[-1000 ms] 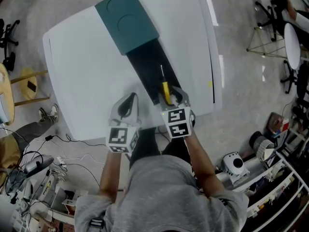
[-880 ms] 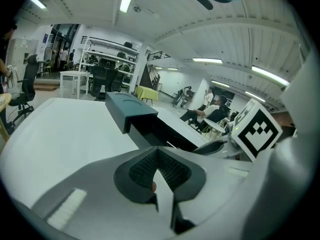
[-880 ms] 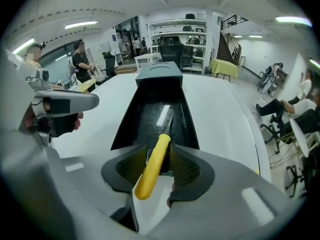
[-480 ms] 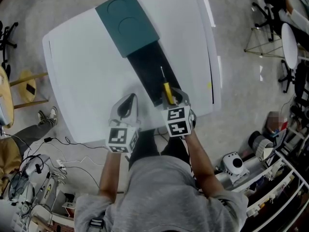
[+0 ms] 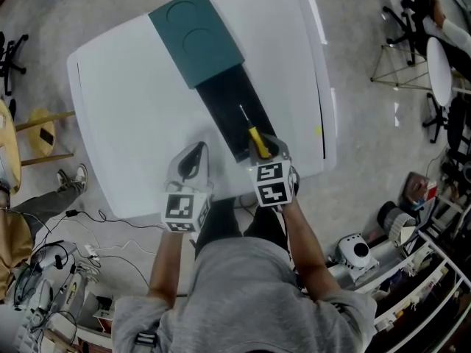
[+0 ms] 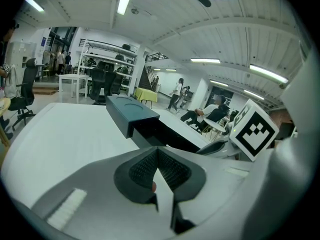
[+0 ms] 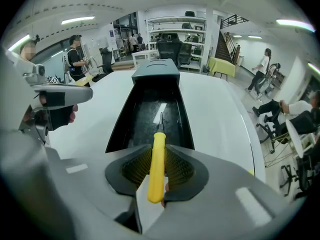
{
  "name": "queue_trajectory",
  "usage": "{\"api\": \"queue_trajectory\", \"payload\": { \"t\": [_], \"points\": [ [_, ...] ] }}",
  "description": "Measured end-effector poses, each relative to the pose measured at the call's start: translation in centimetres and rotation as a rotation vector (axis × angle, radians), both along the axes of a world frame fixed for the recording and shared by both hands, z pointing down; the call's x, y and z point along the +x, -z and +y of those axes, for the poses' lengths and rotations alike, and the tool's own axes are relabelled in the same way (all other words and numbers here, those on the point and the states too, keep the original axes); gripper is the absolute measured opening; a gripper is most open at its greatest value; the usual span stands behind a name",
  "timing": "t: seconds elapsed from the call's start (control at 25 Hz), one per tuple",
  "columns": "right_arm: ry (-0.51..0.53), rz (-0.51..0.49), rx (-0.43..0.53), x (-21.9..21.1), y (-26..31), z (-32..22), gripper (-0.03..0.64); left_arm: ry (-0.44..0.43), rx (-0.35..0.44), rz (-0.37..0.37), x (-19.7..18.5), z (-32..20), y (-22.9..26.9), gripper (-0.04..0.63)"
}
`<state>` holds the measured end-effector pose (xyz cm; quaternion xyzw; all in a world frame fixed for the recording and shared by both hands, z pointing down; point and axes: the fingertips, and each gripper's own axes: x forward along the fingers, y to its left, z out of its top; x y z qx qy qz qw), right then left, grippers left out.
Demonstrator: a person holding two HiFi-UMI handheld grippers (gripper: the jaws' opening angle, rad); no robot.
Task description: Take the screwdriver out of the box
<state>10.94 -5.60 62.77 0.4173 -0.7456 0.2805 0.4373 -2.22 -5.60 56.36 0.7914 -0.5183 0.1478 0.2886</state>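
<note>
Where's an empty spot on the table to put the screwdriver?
The wide bare table left of the box, beyond the left gripper, is freest. A narrower strip lies right of the box. It's crowded at the near edge, where the right gripper is closing its jaws on the screwdriver.

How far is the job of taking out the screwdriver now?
Done: the box is open and the right tongs are at the screwdriver. In hand: they are closing on its yellow handle, which sits between them. Left: lifting it out; its shaft is inside the box.
</note>
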Motion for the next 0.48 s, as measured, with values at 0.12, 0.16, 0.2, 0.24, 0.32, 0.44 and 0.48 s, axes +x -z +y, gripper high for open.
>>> {"api": "queue_trajectory", "payload": {
  "t": [0.12, 0.16, 0.2, 0.24, 0.32, 0.44, 0.48],
  "points": [
    [-0.001, -0.012, 0.014, -0.1, 0.5, -0.1, 0.083, 0.007, 0.010, 0.001, -0.3, -0.1, 0.5, 0.012],
    [0.000, -0.015, 0.021, -0.1, 0.8, -0.1, 0.083, 0.009, 0.014, 0.001, -0.3, 0.0, 0.7, 0.012],
    [0.001, -0.018, 0.029, -0.1, 1.2, -0.1, 0.083, 0.011, 0.018, -0.001, -0.4, 0.0, 0.9, 0.012],
    [0.001, -0.021, 0.037, -0.1, 1.6, -0.2, 0.083, 0.012, 0.024, -0.003, -0.4, 0.0, 1.2, 0.012],
    [0.000, -0.027, 0.051, 0.0, 2.5, -0.3, 0.083, 0.014, 0.039, -0.007, -0.4, -0.1, 1.9, 0.012],
    [-0.005, -0.037, 0.073, 0.1, 3.7, -0.6, 0.083, 0.022, 0.062, -0.010, -0.6, -0.4, 3.0, 0.012],
    [-0.006, -0.040, 0.080, 0.2, 4.1, -0.7, 0.083, 0.024, 0.069, -0.011, -0.7, -0.5, 3.3, 0.012]
  ]
}}
